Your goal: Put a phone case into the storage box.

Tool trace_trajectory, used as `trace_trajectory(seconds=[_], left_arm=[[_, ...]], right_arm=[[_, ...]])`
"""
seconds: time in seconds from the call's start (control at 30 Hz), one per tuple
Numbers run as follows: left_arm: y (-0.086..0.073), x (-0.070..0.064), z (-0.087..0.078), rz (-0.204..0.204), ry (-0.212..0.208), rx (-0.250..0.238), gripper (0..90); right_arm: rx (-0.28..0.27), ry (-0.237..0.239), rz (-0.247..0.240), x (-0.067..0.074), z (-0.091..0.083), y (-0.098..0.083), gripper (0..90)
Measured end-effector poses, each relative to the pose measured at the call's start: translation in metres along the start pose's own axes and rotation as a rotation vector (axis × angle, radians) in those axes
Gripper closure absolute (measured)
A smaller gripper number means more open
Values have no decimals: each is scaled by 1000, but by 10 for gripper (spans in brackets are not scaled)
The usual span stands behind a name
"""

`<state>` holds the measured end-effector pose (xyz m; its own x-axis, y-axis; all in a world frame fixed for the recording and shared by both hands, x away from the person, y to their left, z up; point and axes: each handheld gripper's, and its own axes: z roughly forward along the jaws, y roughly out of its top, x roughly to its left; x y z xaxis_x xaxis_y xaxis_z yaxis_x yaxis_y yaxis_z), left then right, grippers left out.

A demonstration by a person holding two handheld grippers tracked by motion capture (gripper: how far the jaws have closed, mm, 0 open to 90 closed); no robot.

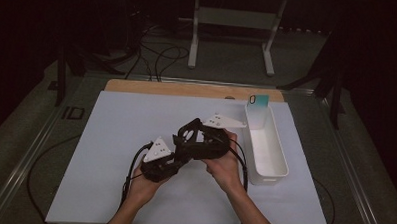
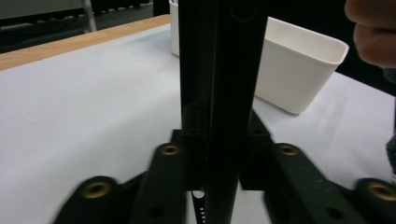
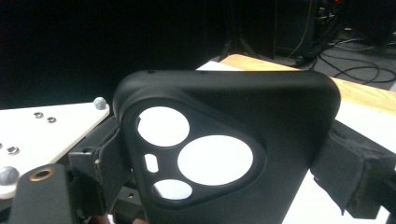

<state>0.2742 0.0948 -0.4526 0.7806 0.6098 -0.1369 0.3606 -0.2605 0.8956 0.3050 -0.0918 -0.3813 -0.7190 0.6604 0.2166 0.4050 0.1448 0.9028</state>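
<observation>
A white bin (image 1: 266, 149), long, smooth plastic with rounded corners, sits on the white mat (image 1: 110, 139); a pale green card (image 1: 259, 101) stands upright at its far end. Just left of the bin, the two hands meet above the mat. Between them is a black phone case (image 3: 261, 140), matte and soft-looking, with a rounded-triangle camera window cut into three round holes and a slot. The right gripper (image 1: 195, 137) pinches the case across its width, padded jaws pressing both edges. The left gripper (image 1: 172, 158) has the case's thin edge (image 2: 224, 93) standing upright between its jaws; whether they press it I cannot tell. That edge blocks the middle of the bin in the left gripper view. A wooden edge (image 1: 187, 89) shows beyond the mat, behind the bin.
</observation>
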Motion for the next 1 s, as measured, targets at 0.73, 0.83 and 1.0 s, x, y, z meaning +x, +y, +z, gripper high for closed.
trace_trajectory(seconds=[0.73, 0.83, 1.0], left_arm=[[-19, 19, -31, -8, 195, -43, 23], [-26, 25, -39, -24, 212, -56, 19], [-36, 34, -51, -34, 266, -67, 12]], right_arm=[[-10, -16, 15, -12, -7, 0, 131], [-2, -14, 16, -14, -6, -2, 132], [3, -19, 24, -17, -4, -3, 131]])
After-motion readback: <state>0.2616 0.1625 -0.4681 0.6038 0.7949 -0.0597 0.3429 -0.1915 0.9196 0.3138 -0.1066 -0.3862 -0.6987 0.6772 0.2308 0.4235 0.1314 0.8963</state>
